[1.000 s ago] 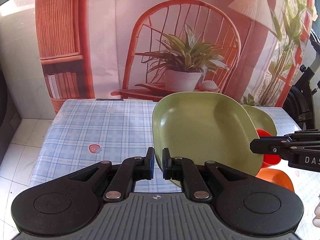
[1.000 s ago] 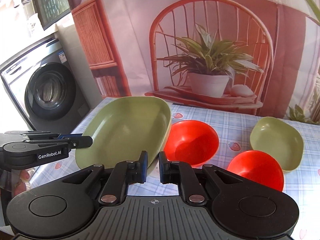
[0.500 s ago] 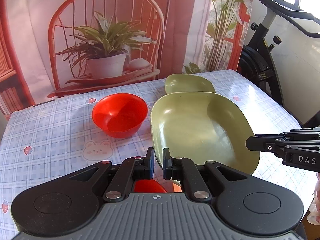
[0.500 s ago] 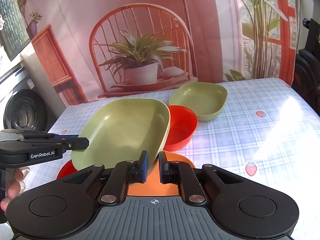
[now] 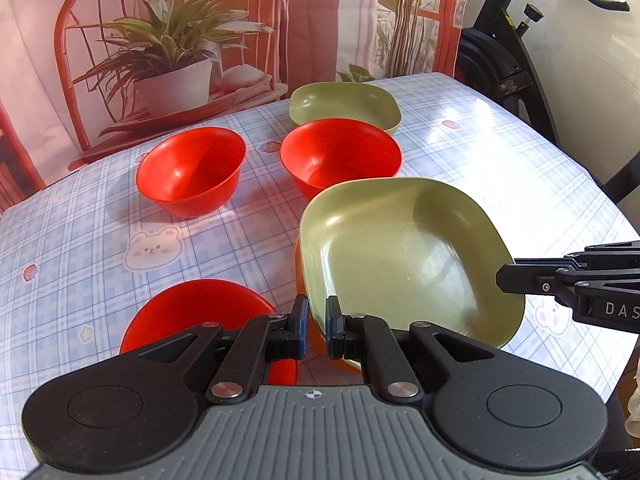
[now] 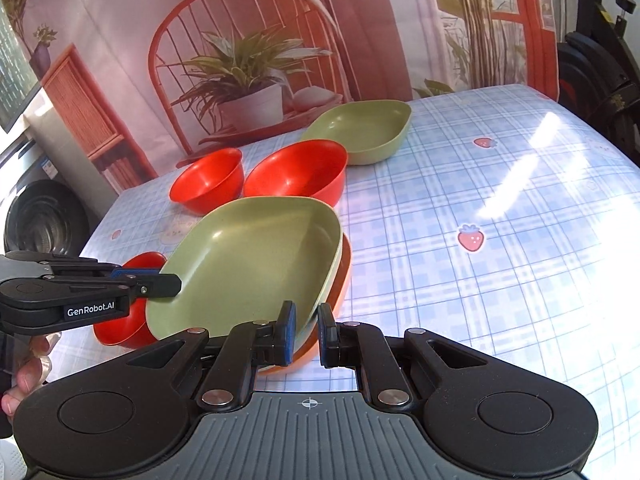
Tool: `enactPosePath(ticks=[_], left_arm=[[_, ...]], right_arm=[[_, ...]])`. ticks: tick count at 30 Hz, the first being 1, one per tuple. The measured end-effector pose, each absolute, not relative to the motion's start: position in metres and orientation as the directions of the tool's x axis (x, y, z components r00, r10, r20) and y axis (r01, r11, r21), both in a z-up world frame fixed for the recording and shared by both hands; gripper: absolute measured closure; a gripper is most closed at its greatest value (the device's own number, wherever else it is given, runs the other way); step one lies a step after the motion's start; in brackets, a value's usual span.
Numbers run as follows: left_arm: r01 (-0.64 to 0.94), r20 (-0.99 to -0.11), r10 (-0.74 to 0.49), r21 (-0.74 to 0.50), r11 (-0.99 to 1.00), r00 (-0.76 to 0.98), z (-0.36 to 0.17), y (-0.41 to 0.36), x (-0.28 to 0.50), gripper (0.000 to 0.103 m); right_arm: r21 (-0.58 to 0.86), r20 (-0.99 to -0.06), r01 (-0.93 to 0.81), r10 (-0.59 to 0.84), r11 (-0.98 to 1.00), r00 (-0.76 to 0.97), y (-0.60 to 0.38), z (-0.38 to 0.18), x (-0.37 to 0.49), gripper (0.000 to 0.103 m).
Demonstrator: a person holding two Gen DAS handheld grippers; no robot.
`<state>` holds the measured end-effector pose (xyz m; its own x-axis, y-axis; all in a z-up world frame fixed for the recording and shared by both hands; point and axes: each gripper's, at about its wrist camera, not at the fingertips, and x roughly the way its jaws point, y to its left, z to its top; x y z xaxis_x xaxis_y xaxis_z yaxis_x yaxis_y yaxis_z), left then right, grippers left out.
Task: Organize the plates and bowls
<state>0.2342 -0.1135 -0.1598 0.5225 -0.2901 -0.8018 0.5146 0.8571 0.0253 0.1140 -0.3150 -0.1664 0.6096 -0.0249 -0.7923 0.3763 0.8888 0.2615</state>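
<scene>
the big green plate (image 5: 404, 256) is gripped at opposite rims by the narrowly closed left gripper (image 5: 316, 326) and right gripper (image 6: 306, 330), held just over an orange plate (image 6: 340, 280) on the checked table (image 6: 480, 208), near the red bowls (image 5: 192, 168).

Green plate (image 5: 404, 248); red bowls (image 5: 191, 170); blue-checked tablecloth (image 6: 480, 208); underplate (image 6: 342, 276) seemingly orange.

Plate (image 5: 400, 256) on another plate (image 6: 340, 280); bowls (image 5: 192, 170) behind (two).
</scene>
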Motion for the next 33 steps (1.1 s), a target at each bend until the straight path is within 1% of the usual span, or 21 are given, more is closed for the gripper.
enactPosePath(ticks=[13,33], left_arm=[[0.516,-0.82,-0.259,0.051,0.855,0.511,-0.171,-0.119,0.243,0.094],[0.523,-0.82,-0.241,0.082,0.849,0.52,-0.177,-0.122,0.245,0.094]], right_arm=[[0.233,-0.81,0.381,-0.039,0.895,0.585,-0.314,-0.173,0.123,0.092],[0.202,-0.821,0.378,-0.054,0.903,0.569,-0.314,-0.183,0.128,0.092]])
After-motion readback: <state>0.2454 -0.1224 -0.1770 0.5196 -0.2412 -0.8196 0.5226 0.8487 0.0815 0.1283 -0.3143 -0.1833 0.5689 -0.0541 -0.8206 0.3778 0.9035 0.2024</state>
